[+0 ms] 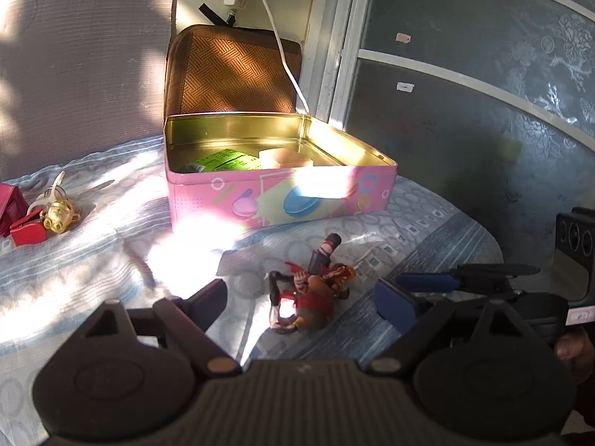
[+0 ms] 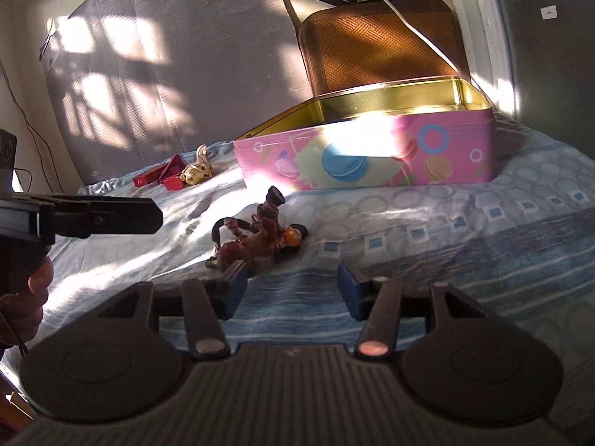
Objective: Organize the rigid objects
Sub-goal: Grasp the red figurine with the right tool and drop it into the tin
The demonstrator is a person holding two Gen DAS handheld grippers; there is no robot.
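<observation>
- Here, figurine (image 1: 305, 290) lay on bedsheet (image 1: 93, 260) just in front of open pink tin (image 1: 282, 197), w/in reach for loading.
- Left gripper (image 1: 301, 297): jaws wide, empty, flanking figurine, prob. for pickup.
- Right gripper (image 2: 292, 290): part-open, empty.

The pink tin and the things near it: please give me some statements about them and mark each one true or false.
1. The pink tin has no lid on it. True.
2. The figurine lies inside the tin. False: it lies on the blue bedsheet in front of the tin.
3. A green packet is in the tin. True.
4. The right gripper holds the figurine. False: its jaws are open with nothing between them.
5. The golden trinket is to the right of the tin. False: in the left wrist view it is to the left, beside a red box.
</observation>
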